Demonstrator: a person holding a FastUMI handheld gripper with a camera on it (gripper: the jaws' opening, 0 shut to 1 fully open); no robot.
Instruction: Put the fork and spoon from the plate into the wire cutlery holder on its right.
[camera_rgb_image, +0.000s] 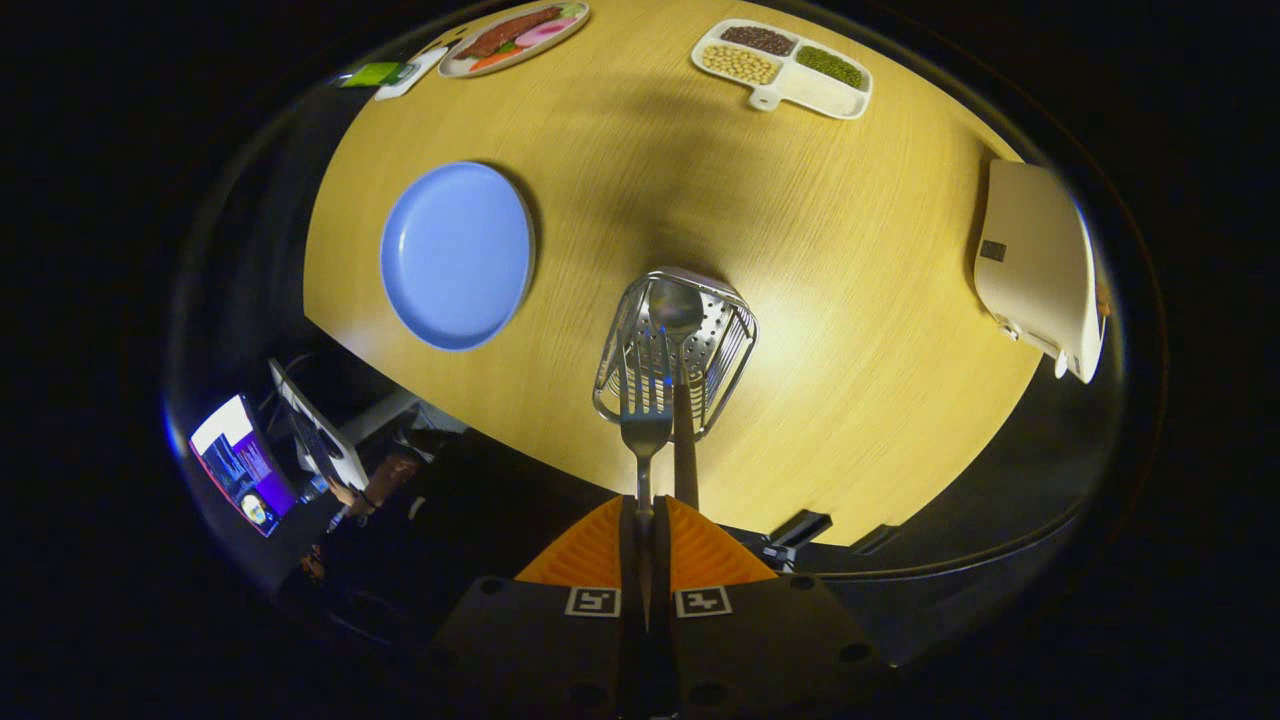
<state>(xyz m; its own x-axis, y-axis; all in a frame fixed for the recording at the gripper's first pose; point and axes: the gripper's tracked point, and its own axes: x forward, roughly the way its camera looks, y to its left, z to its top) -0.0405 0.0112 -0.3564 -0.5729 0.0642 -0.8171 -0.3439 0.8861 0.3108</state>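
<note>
Tool (645, 520) clenched on fork (645, 425) handle, tines over wire holder (675, 350), spoon (677, 310) handle partly hidden.

No text, label or number can be read anywhere.

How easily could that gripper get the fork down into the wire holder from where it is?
Probably easily: the fingers are shut on the metal fork, held right over the open-topped wire cutlery holder, beside the spoon inside it.

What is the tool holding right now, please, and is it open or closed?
Tool: closed on the fork handle, tines over the wire cutlery holder, where the spoon already stands.
</note>
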